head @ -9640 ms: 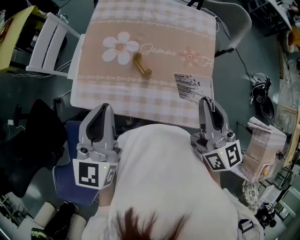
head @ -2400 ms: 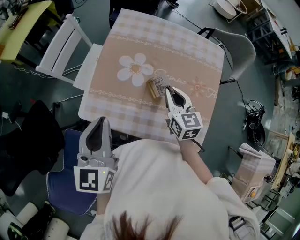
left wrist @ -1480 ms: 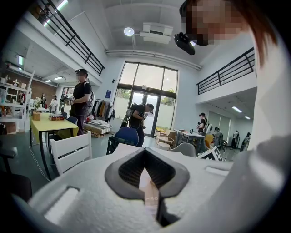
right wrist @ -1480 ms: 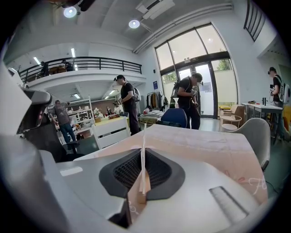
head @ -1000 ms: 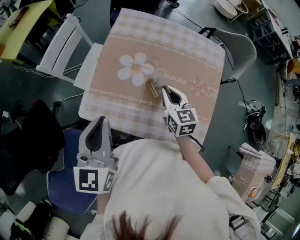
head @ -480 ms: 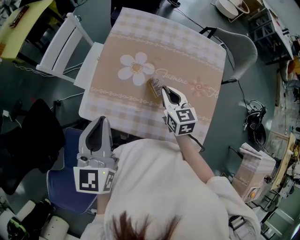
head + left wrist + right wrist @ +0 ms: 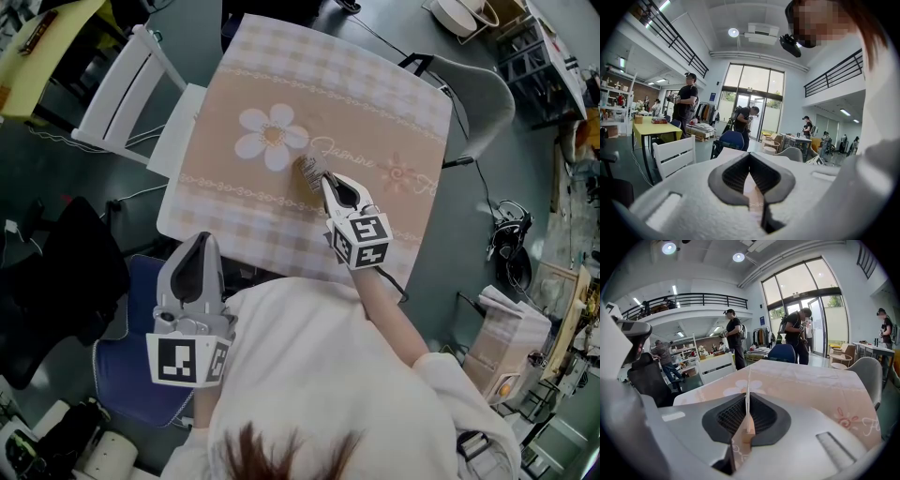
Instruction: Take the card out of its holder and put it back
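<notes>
A white printed card [image 7: 315, 168] stands on edge over the small brass holder [image 7: 304, 177] near the middle of the tablecloth. My right gripper [image 7: 325, 180] is shut on the card's near edge. In the right gripper view the card [image 7: 747, 380] shows as a thin upright line pinched between the pads [image 7: 764, 416]. Whether its lower edge sits in the holder's slot I cannot tell. My left gripper [image 7: 207, 218] hangs close to the body just before the table's near edge, apart from both. Its jaws [image 7: 750, 157] are shut with nothing between them.
The table wears a beige checked cloth [image 7: 375, 103] with a white flower print [image 7: 270, 138]. A white chair [image 7: 117, 89] stands at its left, a grey chair [image 7: 480, 84] at its right, a blue seat [image 7: 127, 370] below. People stand [image 7: 686, 101] in the hall behind.
Earlier the card lay flat at the table's near right and both grippers were held back. Now the right gripper holds it at the holder. Over the last second it only edged slightly left.
</notes>
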Motion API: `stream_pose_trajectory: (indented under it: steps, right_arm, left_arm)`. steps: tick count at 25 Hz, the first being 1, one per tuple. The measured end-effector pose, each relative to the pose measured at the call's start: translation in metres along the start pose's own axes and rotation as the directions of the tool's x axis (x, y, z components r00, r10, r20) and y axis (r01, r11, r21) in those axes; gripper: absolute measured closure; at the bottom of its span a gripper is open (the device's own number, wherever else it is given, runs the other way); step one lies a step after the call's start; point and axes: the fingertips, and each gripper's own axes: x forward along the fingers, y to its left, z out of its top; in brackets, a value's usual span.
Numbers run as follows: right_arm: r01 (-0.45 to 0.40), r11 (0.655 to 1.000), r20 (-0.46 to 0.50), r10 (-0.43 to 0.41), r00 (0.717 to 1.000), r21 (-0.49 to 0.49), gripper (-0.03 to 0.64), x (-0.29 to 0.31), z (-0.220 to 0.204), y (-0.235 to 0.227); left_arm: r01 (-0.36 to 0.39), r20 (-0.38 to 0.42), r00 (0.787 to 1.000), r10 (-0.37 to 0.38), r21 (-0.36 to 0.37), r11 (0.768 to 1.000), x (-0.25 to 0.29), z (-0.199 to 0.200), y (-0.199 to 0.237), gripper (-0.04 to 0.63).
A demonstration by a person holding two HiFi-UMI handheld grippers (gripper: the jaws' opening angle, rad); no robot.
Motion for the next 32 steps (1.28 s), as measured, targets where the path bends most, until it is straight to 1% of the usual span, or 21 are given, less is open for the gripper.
stream_pose_trajectory:
  steps: [14,22,32]
  right_arm:
    - [-0.006,1.000,0.009,0.006,1.000,-0.007,0.600,0.0012,-0.0024,-0.0007]
    - [-0.006,1.000,0.010,0.006,1.000,-0.001,0.600,0.0015,-0.0023,-0.0008]
    - [-0.007,1.000,0.016,0.007,1.000,0.005,0.600,0.0006,-0.0019,-0.0012]
  left_arm:
    - [0.006,0.001,1.000,-0.006,0.002,1.000,0.0008,0.0007,-0.0019,0.595]
    - [-0.007,0.004,1.000,0.007,0.009,1.000,-0.0007,0.0030,0.0029,0.595]
    - [-0.010,-0.002,1.000,0.010,0.001,1.000,-0.0024,0.0000,0.0006,0.595]
